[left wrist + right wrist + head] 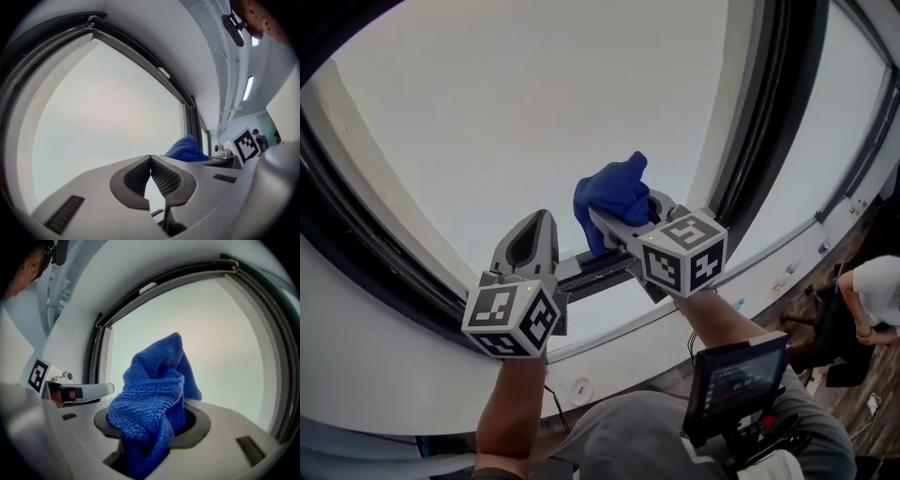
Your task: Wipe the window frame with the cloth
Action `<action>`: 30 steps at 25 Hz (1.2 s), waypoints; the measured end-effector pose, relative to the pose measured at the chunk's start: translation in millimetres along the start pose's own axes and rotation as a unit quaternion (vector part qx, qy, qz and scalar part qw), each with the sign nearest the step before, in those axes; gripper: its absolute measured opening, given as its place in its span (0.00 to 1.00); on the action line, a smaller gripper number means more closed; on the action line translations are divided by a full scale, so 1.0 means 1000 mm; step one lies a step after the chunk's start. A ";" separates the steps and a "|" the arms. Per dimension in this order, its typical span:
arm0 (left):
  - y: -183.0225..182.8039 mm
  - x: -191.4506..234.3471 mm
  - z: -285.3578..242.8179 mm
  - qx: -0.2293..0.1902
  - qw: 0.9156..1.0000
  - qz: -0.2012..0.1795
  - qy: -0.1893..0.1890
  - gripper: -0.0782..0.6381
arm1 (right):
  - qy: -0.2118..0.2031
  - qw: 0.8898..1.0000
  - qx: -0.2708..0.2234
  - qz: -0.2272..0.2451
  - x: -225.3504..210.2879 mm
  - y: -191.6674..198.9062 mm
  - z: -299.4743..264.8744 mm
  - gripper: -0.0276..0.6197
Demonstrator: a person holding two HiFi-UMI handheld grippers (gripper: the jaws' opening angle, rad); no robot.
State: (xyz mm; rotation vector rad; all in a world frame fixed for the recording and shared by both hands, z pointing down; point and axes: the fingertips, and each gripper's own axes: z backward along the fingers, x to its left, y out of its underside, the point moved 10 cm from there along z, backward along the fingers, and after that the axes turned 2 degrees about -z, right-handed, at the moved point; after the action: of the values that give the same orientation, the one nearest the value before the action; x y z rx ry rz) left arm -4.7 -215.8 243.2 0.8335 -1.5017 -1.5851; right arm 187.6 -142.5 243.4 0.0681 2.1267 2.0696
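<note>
"The cloth (152, 404), where is it?"

"In the right gripper (150, 423). The jaws are clamped on its lower part, and the blue terry bunches up above them in a loose, folded peak. In the head view it (614, 202) is held up in front of the pale glass, just left of the dark upright of the window frame (769, 103). Whether it touches the frame, I cannot tell."

"And the left gripper (150, 158)?"

"Its jaws are closed tip to tip, with nothing between them. It (539, 217) is raised beside the right gripper (623, 214), a little lower and to the left, near the dark bottom rail."

"Any writing to read?"

"Only black-and-white square patterns on the marker cubes (684, 251), no letters. A small screen (736, 375) at the person's chest shows lines too small to read."

"Further out?"

"The dark frame (154, 284) curves around a blank, bright pane, with a white wall below it. At the far right, a seated person (872, 291) in a white top is well apart from the window."
</note>
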 end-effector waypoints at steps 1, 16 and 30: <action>-0.003 -0.008 -0.010 -0.002 1.000 -0.002 0.017 0.12 | 0.017 1.000 -0.009 0.005 -0.008 -0.008 0.013 0.39; -0.061 -0.119 -0.152 -0.026 0.988 -0.001 0.154 0.12 | 0.199 0.970 -0.084 0.108 -0.138 -0.151 0.114 0.39; -0.094 -0.161 -0.261 -0.012 0.978 -0.013 0.206 0.12 | 0.331 0.924 -0.080 0.173 -0.233 -0.227 0.085 0.39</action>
State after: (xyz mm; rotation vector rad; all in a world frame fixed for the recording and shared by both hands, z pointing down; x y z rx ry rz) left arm 290.4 -200.5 118.5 1.0948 -1.1760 -1.3421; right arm 450.0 -102.3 37.6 -0.3524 2.4195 2.7745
